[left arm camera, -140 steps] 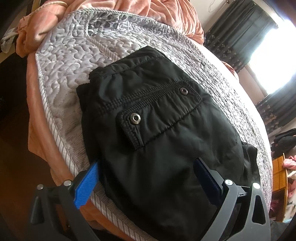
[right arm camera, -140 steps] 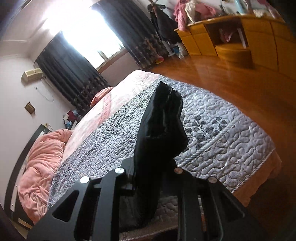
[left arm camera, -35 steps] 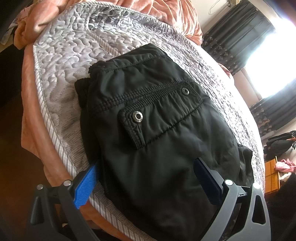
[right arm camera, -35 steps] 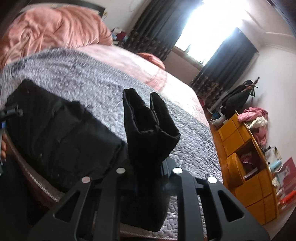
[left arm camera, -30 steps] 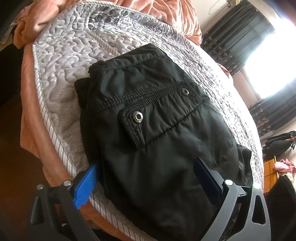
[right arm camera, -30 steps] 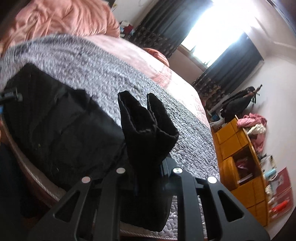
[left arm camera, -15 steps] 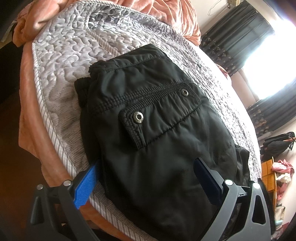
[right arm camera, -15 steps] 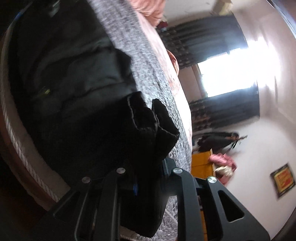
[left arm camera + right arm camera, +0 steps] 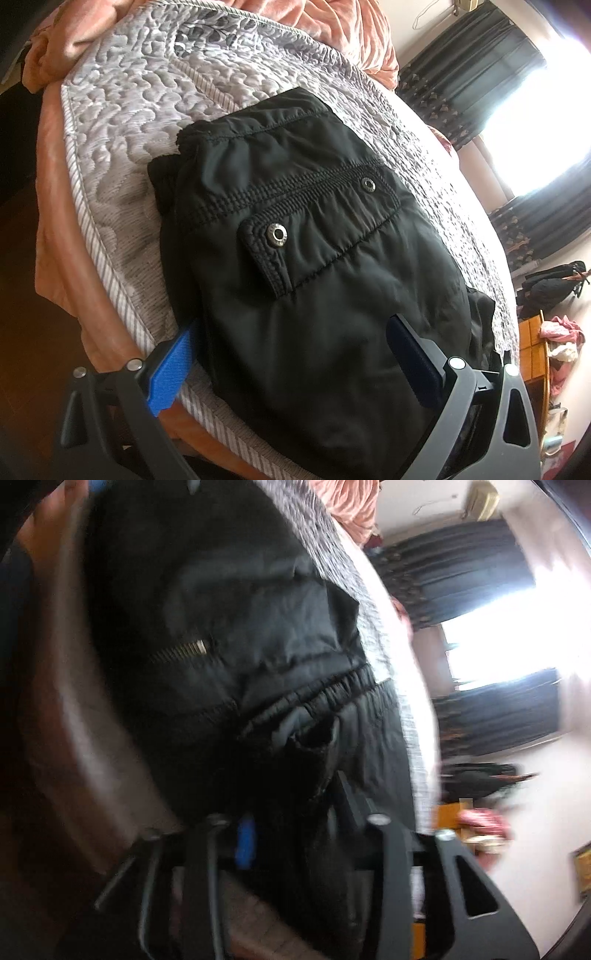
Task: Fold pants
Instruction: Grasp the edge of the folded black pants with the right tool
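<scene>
The black pants lie folded on the grey quilted bedspread at the bed's corner, snap pocket facing up. My left gripper is open, its blue pads on either side of the pants' near part, just over them. In the blurred right wrist view my right gripper is shut on the pants' leg end, carried over the folded part. The cloth hides its pads.
A pink duvet is bunched at the head of the bed. The bed edge drops to a dark floor on the left. Dark curtains and a bright window lie beyond. An orange wooden cabinet stands at the right.
My right gripper has swung the held leg end from upright over the bed across onto the folded pants, tipping sideways. My left gripper has stayed nearly still.
</scene>
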`<state>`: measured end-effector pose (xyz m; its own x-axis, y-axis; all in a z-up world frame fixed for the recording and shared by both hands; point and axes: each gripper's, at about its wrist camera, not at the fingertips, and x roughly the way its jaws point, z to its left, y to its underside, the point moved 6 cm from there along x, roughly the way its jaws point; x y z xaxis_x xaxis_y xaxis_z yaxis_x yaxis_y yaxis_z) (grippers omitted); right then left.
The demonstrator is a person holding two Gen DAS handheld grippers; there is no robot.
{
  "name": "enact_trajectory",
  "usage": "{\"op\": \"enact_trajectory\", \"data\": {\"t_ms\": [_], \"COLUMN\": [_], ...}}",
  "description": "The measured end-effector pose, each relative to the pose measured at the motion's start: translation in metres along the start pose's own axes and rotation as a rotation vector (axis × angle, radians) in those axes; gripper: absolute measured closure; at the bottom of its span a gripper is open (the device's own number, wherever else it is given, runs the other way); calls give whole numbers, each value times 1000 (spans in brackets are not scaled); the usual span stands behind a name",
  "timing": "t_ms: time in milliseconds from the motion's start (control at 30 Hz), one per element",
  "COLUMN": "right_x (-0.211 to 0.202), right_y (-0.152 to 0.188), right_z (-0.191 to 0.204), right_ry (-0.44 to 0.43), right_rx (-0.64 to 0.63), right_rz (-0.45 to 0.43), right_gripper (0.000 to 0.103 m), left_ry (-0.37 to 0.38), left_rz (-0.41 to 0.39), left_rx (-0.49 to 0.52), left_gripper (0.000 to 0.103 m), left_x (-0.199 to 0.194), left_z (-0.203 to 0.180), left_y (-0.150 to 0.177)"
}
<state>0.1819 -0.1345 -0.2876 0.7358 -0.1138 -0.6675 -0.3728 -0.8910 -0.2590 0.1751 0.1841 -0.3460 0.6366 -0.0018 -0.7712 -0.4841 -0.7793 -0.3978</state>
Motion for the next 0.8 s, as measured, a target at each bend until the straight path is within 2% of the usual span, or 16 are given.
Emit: {"op": "enact_trajectory", "data": {"t_ms": [67,133,200,233,267,400,433,500,533,567,700,800], "right_x": [-17,-30,-31,-28,-25,-3,0,3,4,6,-3,-20], "right_y": [-2,-3,0,-1,-1,-9,-11,-14,-13,-13,-10,-15], "right_z": [-13,-29,-50,-56,-59,-54,-53,-50,-47,-45,-30,-33], "right_ry": [-72,-154,-224,-245,-263,-300,-308,-341,-377,-396,-427,-411], "right_rx": [68,154,268,303,323,299,301,307,310,311,297,291], "right_rz": [-37,-80,-81,-79,-73,-31,-27,-17,-5,1,-26,-77], "right_gripper": [44,43,44,48,48,52,57,76,100,103,103,103], "left_ry": [2,4,4,5,6,12,14,21,22,22,22,24], "left_rz": [-1,-3,-6,-7,-7,-7,-6,-3,-3,-2,-2,-2], "left_rx": [-2,-5,-9,-10,-12,-14,-14,-14,-14,-13,-13,-16], "left_gripper": [4,4,4,4,4,4,4,4,4,4,4,4], "left_x": [0,0,-1,-1,-2,-2,-3,-3,-3,-3,-3,-3], "left_z": [1,1,1,1,2,2,3,3,4,4,4,5], "left_y": [0,0,0,1,1,2,1,1,1,1,1,0]}}
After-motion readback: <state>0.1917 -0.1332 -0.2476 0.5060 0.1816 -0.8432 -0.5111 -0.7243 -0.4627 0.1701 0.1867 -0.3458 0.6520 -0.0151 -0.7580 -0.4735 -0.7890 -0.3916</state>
